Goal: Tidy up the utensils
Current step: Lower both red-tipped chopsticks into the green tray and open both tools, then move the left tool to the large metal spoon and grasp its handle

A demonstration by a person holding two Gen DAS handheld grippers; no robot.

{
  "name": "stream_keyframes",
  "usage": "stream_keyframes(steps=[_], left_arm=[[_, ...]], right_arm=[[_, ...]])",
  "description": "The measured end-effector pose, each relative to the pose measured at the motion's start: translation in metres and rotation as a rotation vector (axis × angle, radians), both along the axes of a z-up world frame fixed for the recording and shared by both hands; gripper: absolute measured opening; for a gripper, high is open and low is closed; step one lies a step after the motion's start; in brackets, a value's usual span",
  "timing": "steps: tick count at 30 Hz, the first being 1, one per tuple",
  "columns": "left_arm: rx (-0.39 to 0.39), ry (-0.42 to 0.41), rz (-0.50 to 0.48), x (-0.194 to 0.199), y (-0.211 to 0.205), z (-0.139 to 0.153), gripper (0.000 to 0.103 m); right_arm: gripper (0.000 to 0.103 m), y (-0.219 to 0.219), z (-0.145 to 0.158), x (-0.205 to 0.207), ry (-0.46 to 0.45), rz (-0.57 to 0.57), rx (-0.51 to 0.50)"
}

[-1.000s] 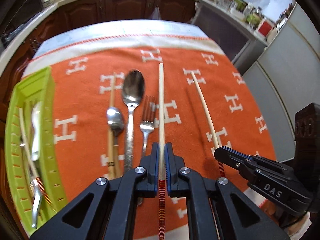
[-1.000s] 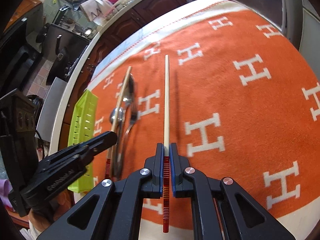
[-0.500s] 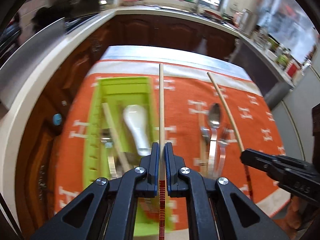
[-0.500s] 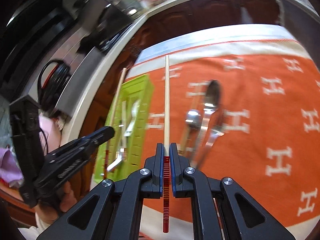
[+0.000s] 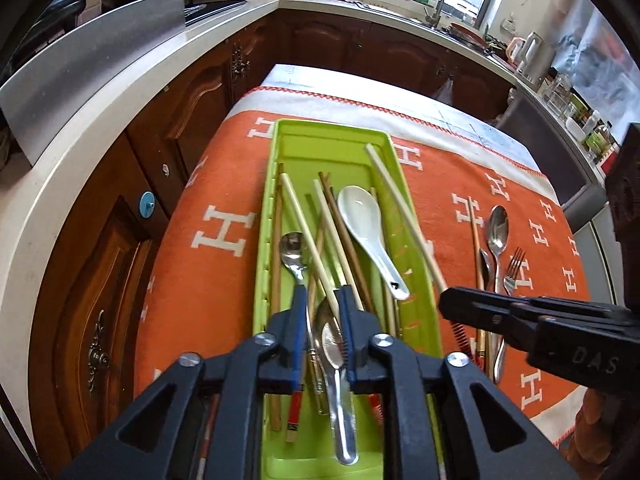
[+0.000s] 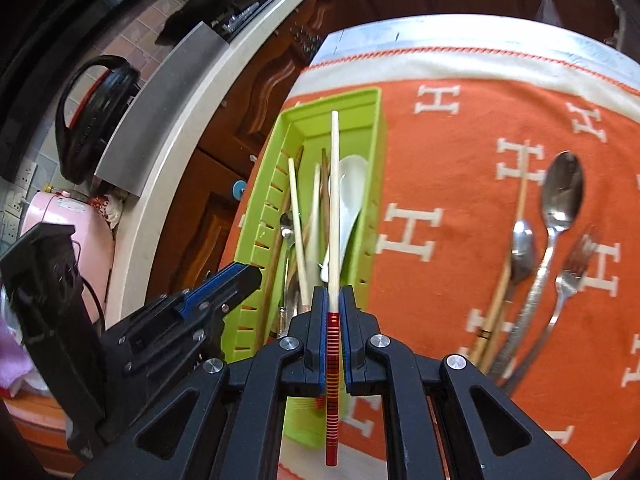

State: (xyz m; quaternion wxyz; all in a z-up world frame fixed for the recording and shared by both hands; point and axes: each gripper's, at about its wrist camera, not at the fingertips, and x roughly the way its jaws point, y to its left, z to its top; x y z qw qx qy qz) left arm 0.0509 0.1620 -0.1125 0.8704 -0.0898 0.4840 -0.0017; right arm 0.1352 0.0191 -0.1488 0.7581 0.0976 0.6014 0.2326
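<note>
A green utensil tray (image 5: 332, 136) lies on the orange cloth and holds several chopsticks, a white ceramic spoon (image 5: 362, 216) and metal spoons. My left gripper (image 5: 322, 312) is open just above the tray's near half, and a pale chopstick (image 5: 308, 240) lies in the tray below it. My right gripper (image 6: 331, 304) is shut on a pale chopstick with a red striped end (image 6: 334, 200) and holds it over the tray (image 6: 360, 100). In the left wrist view that chopstick (image 5: 400, 208) slants over the tray's right rim.
On the cloth right of the tray lie a large metal spoon (image 6: 560, 200), a smaller spoon (image 6: 522, 248), a fork (image 6: 572, 272) and a wooden chopstick (image 6: 504, 280). Dark wooden cabinets and a pale counter (image 5: 100, 128) run along the left and back.
My left gripper has opened and its chopstick now lies in the tray. Both grippers moved left from the cloth to over the tray; the right still holds its chopstick.
</note>
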Motion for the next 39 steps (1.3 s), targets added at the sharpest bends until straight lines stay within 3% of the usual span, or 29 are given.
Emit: stream_keyframes(steps=[5,8,11,17,22,26,39], left_arm=[[0.004,-0.015,0.019,-0.003,0.008,0.000,0.046],[0.008,-0.022,0.035,-0.003,0.013,0.001,0.056],[-0.003,-0.020,0.049,-0.003,0.017,0.001,0.060],[0.008,-0.007,0.069,-0.003,0.020,0.001,0.070],[0.012,-0.001,0.073,-0.004,0.019,0.002,0.072],[0.000,0.010,0.068,-0.005,0.016,0.002,0.074],[0.035,0.020,0.040,-0.010,-0.004,0.007,0.081]], right_arm=[[0.007,0.016,-0.018,0.009,0.052,0.008,-0.009],[0.009,0.022,-0.024,0.011,0.063,0.015,-0.014],[0.019,0.025,-0.025,0.010,0.060,0.019,-0.021],[0.022,0.024,-0.022,0.000,0.047,0.039,-0.024],[0.023,0.014,-0.016,-0.006,0.042,0.028,-0.002],[0.034,0.004,-0.011,-0.010,0.027,0.013,-0.008],[0.034,-0.028,-0.001,-0.022,0.000,-0.042,-0.004]])
